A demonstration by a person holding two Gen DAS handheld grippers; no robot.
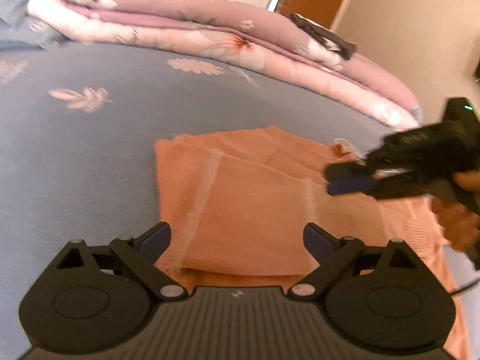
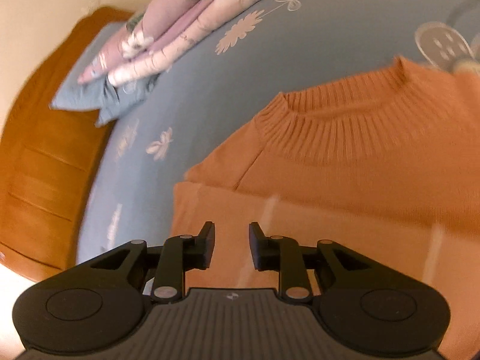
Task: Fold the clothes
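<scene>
One orange sweater (image 1: 240, 198) lies partly folded on the bed (image 1: 90, 150), bare sheet open from 9 to 12 o'clock. One quilt (image 1: 195, 36) along the far edge. Left tool (image 1: 237, 237) — jaws wide apart, empty. Right tool (image 2: 231, 246) at 3 o'clock — jaws parted, gripping nothing.

sweater (image 1: 240, 198) on bed sheet (image 1: 90, 156), quilt (image 1: 210, 30) behind it, right gripper (image 1: 349, 180) above its right side
</scene>
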